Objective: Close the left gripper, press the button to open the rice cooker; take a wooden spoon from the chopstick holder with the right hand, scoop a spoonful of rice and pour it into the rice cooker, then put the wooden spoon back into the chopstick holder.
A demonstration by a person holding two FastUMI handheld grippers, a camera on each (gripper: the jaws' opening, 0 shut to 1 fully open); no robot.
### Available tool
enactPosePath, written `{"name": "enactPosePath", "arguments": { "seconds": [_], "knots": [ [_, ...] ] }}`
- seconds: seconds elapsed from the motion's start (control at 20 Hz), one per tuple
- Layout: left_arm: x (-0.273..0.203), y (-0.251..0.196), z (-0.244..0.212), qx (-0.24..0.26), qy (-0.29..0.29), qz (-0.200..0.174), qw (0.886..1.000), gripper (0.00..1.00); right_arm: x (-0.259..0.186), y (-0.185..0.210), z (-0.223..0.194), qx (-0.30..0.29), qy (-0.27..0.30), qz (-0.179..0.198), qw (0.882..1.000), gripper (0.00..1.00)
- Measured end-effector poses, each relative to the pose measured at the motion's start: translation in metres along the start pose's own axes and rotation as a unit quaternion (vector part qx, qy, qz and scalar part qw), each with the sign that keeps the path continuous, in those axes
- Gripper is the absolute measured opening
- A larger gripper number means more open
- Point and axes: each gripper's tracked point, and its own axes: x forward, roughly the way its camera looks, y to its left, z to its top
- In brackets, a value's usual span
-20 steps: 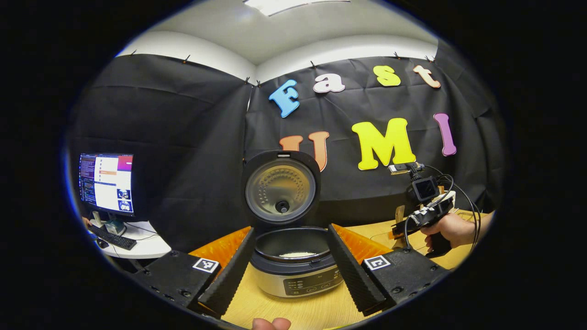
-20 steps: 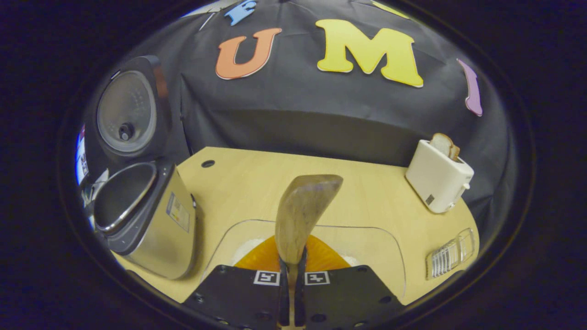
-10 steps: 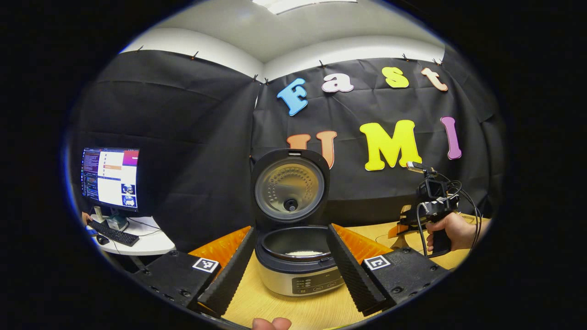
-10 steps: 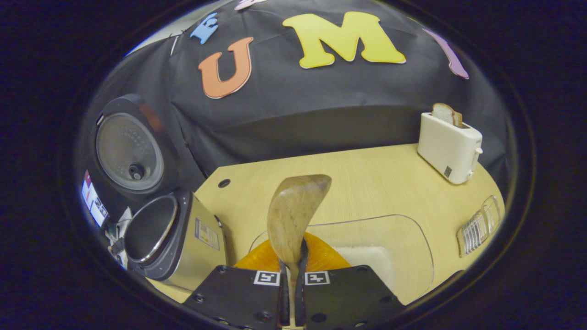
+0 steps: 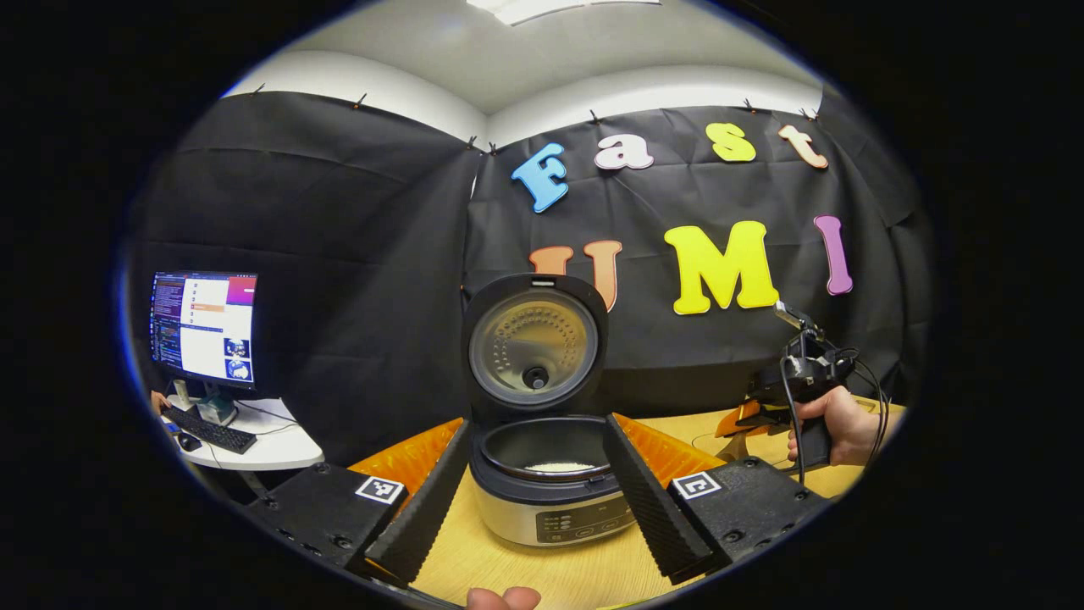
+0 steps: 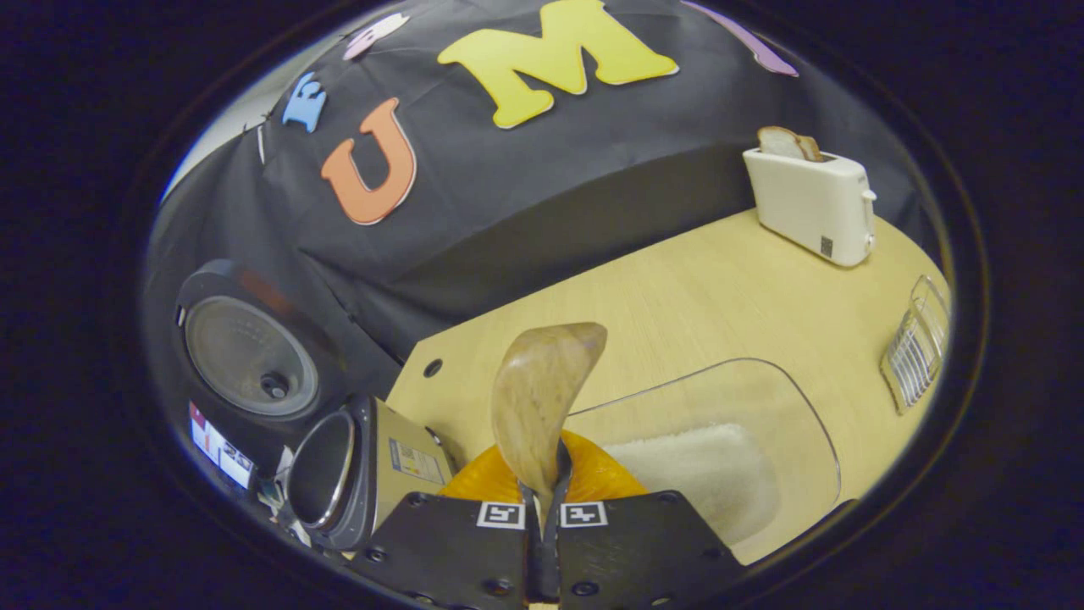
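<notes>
The rice cooker (image 5: 550,508) stands open on the wooden table, lid (image 5: 533,347) upright, with a little white rice in its pot (image 5: 555,467). My left gripper (image 5: 538,517) hangs in front of it, open wide and holding nothing. My right gripper (image 6: 542,508) is shut on the handle of the wooden spoon (image 6: 542,398), whose bowl points forward above the clear rice container (image 6: 703,457). No rice shows on the spoon face I see. The cooker (image 6: 356,474) lies to that gripper's lower left. A hand holds the right gripper (image 5: 804,381) to the right of the cooker.
A white toaster (image 6: 809,199) with bread stands at the table's far side. The clear ribbed chopstick holder (image 6: 919,352) is near the table's right edge. A monitor (image 5: 203,326) and keyboard sit on a side desk left of the booth.
The right gripper has swung and rolled with the spoon: the cooker slid to the lower left of its view and the rice container came under it. The left gripper barely moved.
</notes>
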Motion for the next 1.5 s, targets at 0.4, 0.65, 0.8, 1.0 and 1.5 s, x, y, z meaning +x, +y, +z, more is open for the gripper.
{"name": "enactPosePath", "arguments": {
  "seconds": [0.4,0.65,0.8,1.0,1.5],
  "knots": [
    [-0.002,-0.001,0.002,-0.002,-0.001,-0.001,1.0,0.99,-0.019,-0.024,0.031,0.084,-0.022,0.041,0.995,0.0],
    [-0.002,0.005,0.0,0.008,0.001,0.012,1.0,0.99,-0.041,-0.041,0.061,0.139,-0.052,0.081,0.986,0.0],
    [-0.001,0.002,0.002,0.021,-0.003,0.017,1.0,0.99,-0.047,-0.061,0.07,0.185,-0.057,0.101,0.976,0.0],
    [-0.001,-0.001,0.002,0.023,-0.004,0.019,1.0,0.99,-0.054,-0.075,0.081,0.202,-0.062,0.111,0.971,0.0],
    [-0.001,0.019,-0.003,0.02,0.006,0.042,0.999,0.99,-0.072,-0.004,0.117,0.209,-0.071,0.167,0.961,0.0]
  ]
}}
